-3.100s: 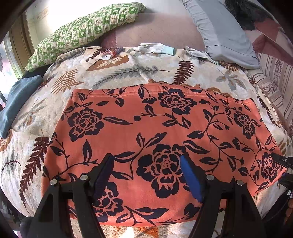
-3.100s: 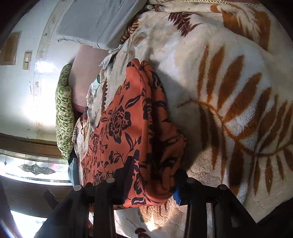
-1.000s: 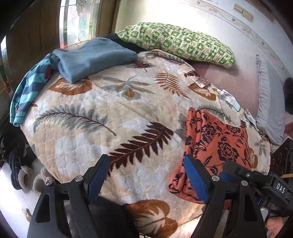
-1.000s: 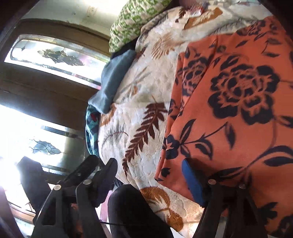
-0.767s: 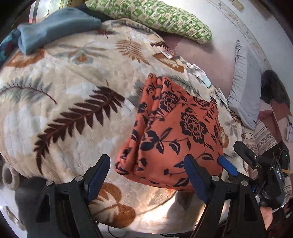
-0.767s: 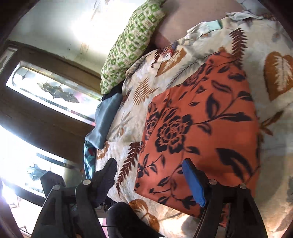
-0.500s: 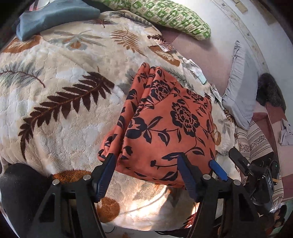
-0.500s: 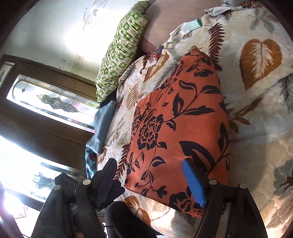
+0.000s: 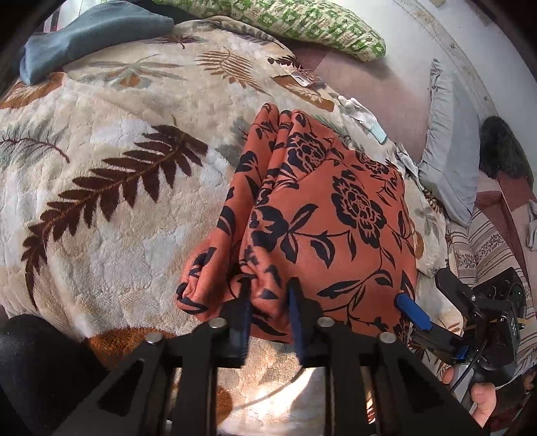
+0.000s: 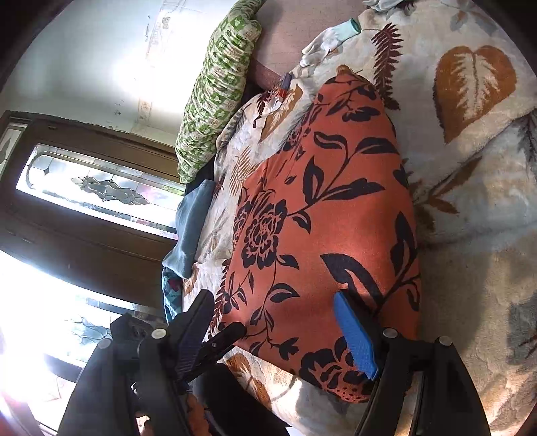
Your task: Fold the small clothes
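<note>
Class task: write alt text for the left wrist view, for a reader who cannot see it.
The left tongs are closing on the near edge of a folded orange cloth with dark flowers, lying on a cream leaf-patterned fleece blanket. The right tongs wait open at its right edge.

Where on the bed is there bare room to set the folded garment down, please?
The widest bare patch of blanket lies between the orange garment and the blue cloth, below the green pillow. It is crowded past the garment: a packet and gloves lie there, then the grey pillow.
</note>
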A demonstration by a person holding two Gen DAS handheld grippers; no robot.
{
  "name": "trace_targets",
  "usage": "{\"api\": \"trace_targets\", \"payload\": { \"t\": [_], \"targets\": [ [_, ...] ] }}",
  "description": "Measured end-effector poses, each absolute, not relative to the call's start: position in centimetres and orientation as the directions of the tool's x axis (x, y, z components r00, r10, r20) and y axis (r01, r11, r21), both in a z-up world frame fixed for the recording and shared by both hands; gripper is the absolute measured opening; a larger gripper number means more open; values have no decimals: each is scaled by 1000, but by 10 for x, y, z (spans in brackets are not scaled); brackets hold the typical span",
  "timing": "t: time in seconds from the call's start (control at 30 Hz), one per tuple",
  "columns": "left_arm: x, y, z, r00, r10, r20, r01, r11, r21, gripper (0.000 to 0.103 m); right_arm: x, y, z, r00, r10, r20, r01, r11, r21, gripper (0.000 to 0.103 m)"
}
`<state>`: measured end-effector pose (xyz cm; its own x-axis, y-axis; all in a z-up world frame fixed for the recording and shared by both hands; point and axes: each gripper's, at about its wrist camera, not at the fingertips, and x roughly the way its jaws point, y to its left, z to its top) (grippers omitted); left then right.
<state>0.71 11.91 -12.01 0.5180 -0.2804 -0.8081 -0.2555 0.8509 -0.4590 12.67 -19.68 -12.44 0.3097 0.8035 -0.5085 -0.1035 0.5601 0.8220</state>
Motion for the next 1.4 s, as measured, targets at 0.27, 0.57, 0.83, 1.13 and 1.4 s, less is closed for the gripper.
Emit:
{"api": "trace_targets", "payload": {
  "t": [0.27,0.57,0.83,1.13,1.4],
  "targets": [
    [1,105,-105,561,-157,-813,-224,916,-332,11,129,-193,-128,292,800,-524,-113,573,812,77],
    [-26,93,-59,704,1,-710,-185,966,-181,10,135,-176,-85,291,720,-630,-214,691,691,77],
    [-5,118,-126,543,-50,-838,-251,943,-219,12,151,-172,-87,297,677,-673,-195,733,651,77],
    [-9,126,-112,526,-66,-848,-294,921,-255,39,166,-161,-108,229,696,-681,-181,718,672,87],
    [5,106,-42,702,-27,-712,-219,943,-251,71,168,-160,-119,211,706,-676,-176,708,684,88]
  ]
}}
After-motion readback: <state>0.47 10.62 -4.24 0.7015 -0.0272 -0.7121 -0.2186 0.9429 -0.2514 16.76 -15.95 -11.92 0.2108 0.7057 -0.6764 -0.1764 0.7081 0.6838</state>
